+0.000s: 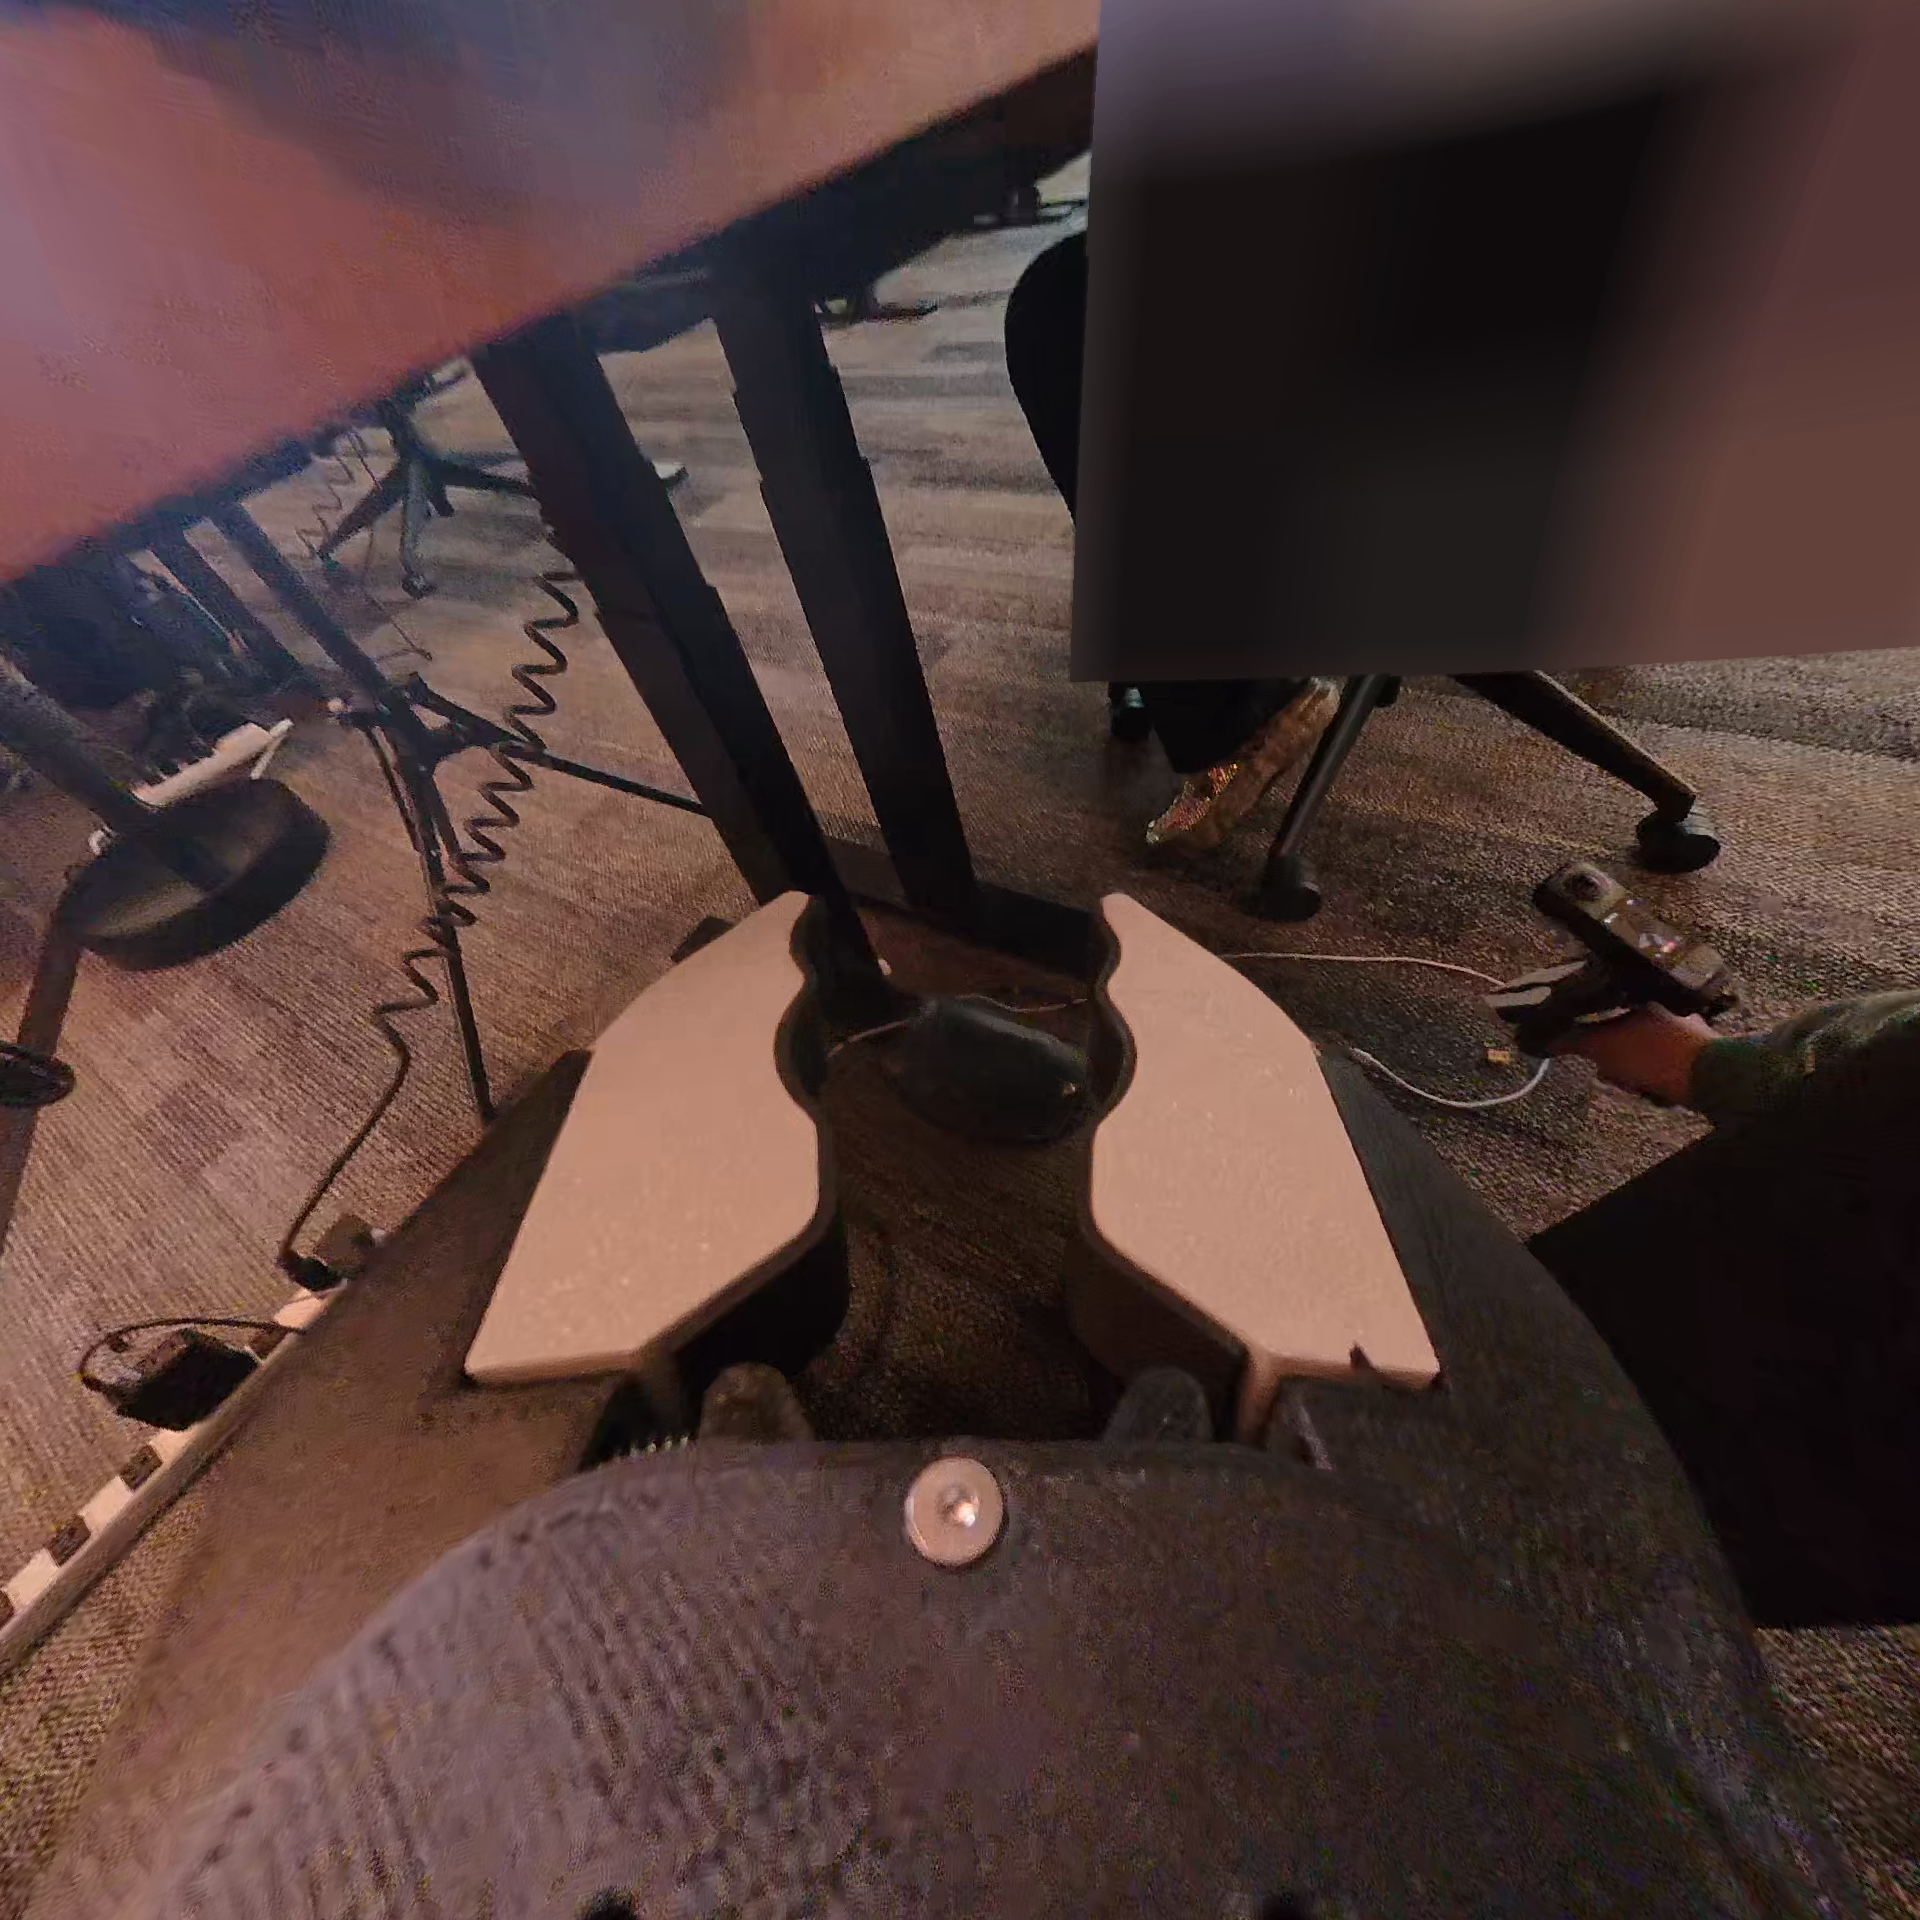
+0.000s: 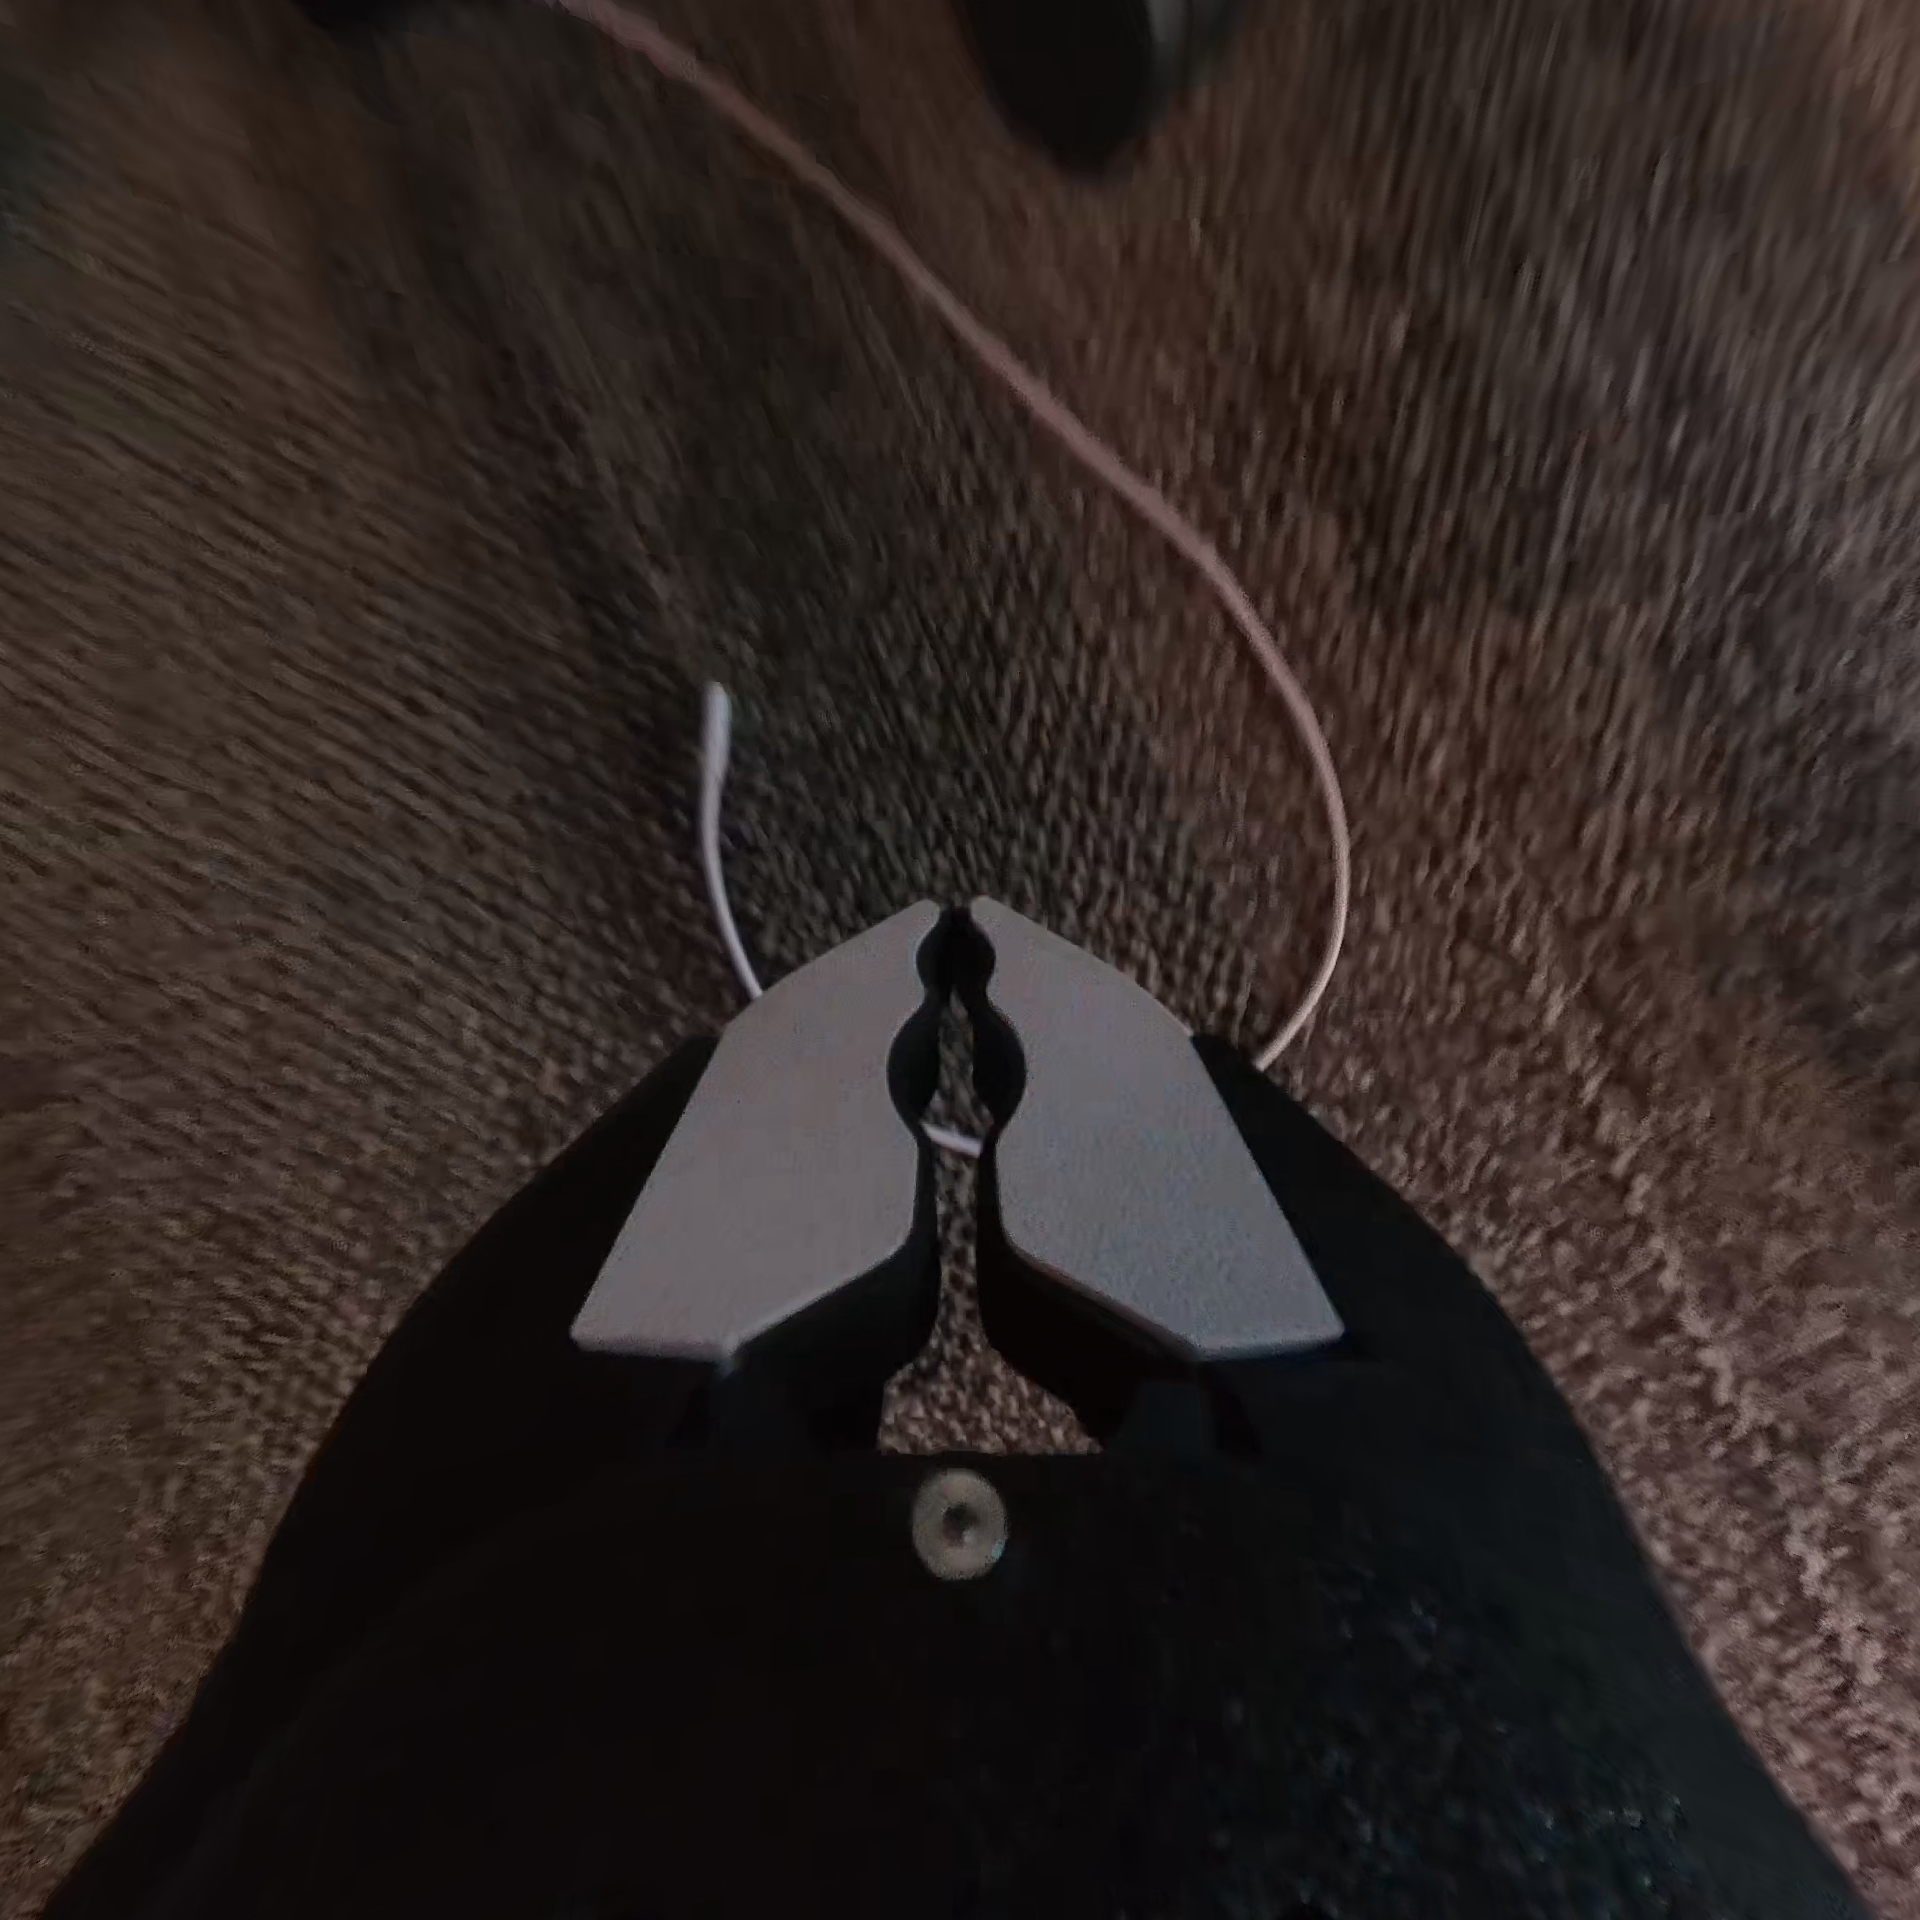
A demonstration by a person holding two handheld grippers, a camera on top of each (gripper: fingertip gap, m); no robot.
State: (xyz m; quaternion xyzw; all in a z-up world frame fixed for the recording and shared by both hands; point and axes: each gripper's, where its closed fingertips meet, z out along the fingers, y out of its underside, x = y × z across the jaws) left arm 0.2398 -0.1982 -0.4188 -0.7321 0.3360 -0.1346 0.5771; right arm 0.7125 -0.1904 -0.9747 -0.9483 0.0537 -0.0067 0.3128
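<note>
Overhead: bench (image 1: 312, 260) edge hangs low over the left gripper (image 1: 956, 914), closing the way up and left.
Ahead: two dark bench legs (image 1: 831, 582) stand just beyond the spread fingers; carpet (image 1: 935, 499) shows between them.
Left floor: coiled cord (image 1: 488, 790), tripod (image 1: 436, 748), round base (image 1: 197, 873) and power strip (image 1: 135, 1475) crowd it.
Right floor: chair legs (image 1: 1320, 790) and white cable (image 1: 1455, 1096).
Right gripper (image 2: 958, 914): bare carpet ahead, ringed by cable (image 2: 1320, 748).

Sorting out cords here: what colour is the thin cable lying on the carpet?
White cable, clearest in the right wrist view.
</note>
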